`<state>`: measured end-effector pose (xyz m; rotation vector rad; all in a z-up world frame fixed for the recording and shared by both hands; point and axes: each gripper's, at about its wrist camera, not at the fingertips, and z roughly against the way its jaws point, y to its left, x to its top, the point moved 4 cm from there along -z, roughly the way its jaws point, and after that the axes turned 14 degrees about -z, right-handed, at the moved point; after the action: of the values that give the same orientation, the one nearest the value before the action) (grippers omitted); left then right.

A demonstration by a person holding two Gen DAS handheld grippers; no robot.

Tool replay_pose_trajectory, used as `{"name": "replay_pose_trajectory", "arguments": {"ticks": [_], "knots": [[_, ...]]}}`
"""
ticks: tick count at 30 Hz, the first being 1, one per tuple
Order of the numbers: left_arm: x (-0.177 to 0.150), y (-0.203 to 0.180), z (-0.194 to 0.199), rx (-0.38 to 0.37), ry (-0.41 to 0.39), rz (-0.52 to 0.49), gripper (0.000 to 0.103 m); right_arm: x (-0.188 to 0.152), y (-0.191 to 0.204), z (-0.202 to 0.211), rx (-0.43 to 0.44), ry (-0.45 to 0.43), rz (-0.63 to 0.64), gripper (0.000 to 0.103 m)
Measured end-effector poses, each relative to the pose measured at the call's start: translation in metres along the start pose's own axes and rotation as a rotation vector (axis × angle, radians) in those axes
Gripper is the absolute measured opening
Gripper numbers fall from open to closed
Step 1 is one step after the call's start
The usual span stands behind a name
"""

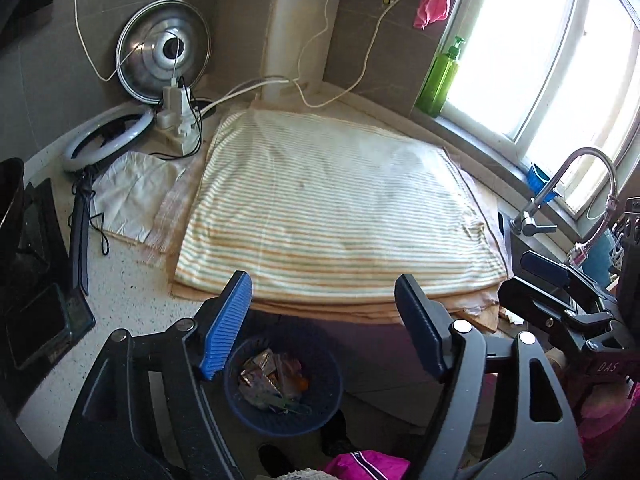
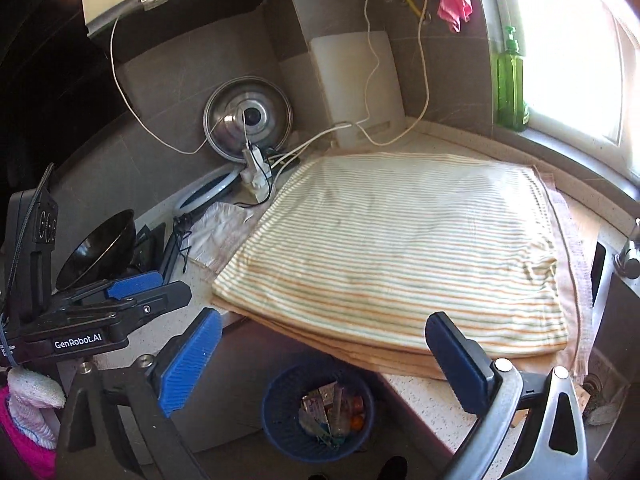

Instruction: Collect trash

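A dark blue mesh waste basket (image 1: 282, 408) stands on the floor below the counter's front edge, with several wrappers and scraps (image 1: 272, 380) inside; it also shows in the right wrist view (image 2: 320, 436). My left gripper (image 1: 324, 328) is open and empty, above the basket at the counter edge. My right gripper (image 2: 320, 364) is open and empty, also above the basket. A striped cloth (image 1: 340, 208) covers the counter; I see no trash on it. The right gripper shows at the right of the left wrist view (image 1: 560, 280), the left gripper at the left of the right wrist view (image 2: 120, 300).
A pot lid (image 1: 162, 50), power strip with cables (image 1: 178, 120) and ring light (image 1: 106, 140) sit at the back left. A cutting board (image 1: 300, 40) leans on the wall. A green soap bottle (image 1: 440, 76) stands on the sill. Faucet (image 1: 576, 188) and sink are right.
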<state>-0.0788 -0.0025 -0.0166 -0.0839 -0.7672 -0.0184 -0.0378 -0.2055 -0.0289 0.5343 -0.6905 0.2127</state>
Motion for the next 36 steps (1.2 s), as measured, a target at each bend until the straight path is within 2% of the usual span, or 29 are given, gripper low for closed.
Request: {"name": "replay_pose_trajectory", "arguments": {"ticks": [4,9,13,20,36], "knots": [[0.019,-0.006,0.004,0.019,-0.03,-0.011,0.087,0.015,-0.008,0.01,0.017,-0.053,-0.031,0.103],[0.038,-0.014,0.005,0.037,-0.067,-0.035,0.089,0.033,-0.018,0.02,0.032,-0.109,-0.067,0.103],[0.051,-0.021,0.004,0.075,-0.086,-0.055,0.101,0.047,-0.024,0.025,0.003,-0.148,-0.067,0.103],[0.067,-0.033,0.0,0.082,-0.115,-0.075,0.102,0.064,-0.035,0.028,-0.019,-0.172,-0.061,0.103],[0.085,-0.044,-0.017,0.084,-0.094,-0.066,0.102,0.079,-0.056,0.02,-0.017,-0.158,-0.075,0.103]]}}
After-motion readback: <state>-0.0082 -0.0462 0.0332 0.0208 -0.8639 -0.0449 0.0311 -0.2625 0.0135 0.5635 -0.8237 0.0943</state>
